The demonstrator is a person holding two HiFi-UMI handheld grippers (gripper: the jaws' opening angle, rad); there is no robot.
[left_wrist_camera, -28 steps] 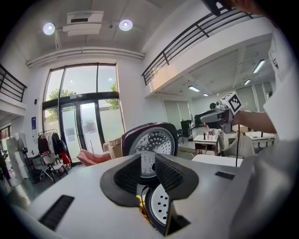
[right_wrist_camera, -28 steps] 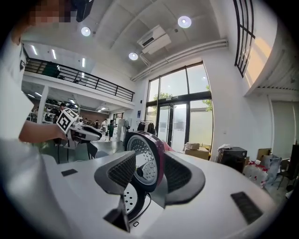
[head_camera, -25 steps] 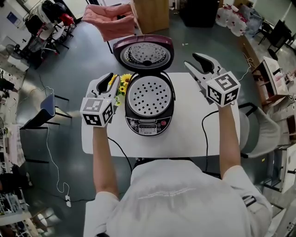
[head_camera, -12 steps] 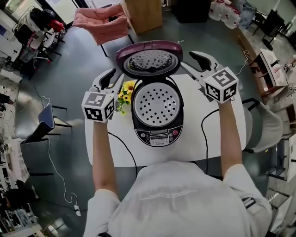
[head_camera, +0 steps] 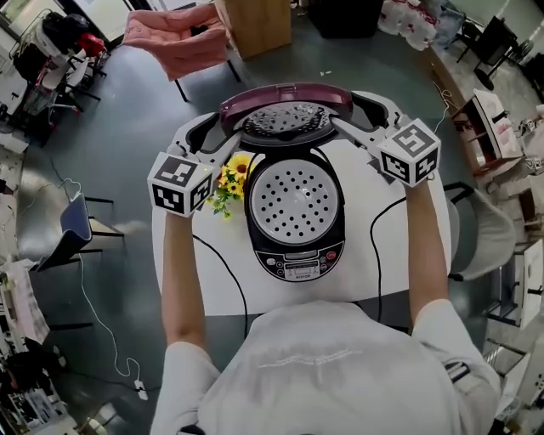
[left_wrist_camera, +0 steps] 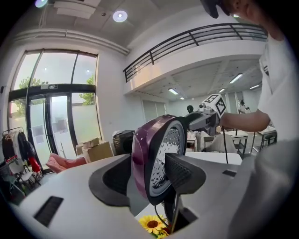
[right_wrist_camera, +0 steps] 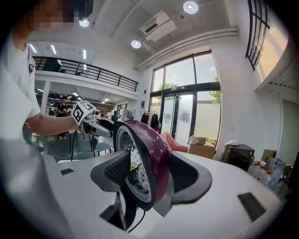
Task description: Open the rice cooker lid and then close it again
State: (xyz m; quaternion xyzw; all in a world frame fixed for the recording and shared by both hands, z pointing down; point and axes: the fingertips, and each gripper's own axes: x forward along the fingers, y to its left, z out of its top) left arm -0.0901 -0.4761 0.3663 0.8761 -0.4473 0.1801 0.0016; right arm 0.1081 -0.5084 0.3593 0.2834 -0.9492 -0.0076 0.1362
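The rice cooker [head_camera: 297,204] stands in the middle of the white table [head_camera: 195,272], its perforated inner tray showing. Its purple lid [head_camera: 286,106] stands raised at the back. My left gripper [head_camera: 214,136] reaches the lid's left edge and my right gripper [head_camera: 357,119] its right edge. In the left gripper view the lid [left_wrist_camera: 154,154] sits between the jaws of the left gripper [left_wrist_camera: 147,175]; across it I see the right gripper [left_wrist_camera: 205,119]. The right gripper [right_wrist_camera: 149,177] likewise straddles the lid [right_wrist_camera: 145,154]. Both pairs of jaws have just been opening, with a gap beside the pads.
Yellow sunflowers [head_camera: 228,183] lie on the table left of the cooker, under my left gripper. Black cables [head_camera: 387,246] run off the table's front. Behind the table are a pink-draped chair [head_camera: 170,38] and a wooden box [head_camera: 255,21]. A grey chair [head_camera: 480,246] stands at the right.
Both grippers moved forward from beside the cooker to the lid's two side edges, and their jaws stand wider. The head view has shifted forward over the cooker.
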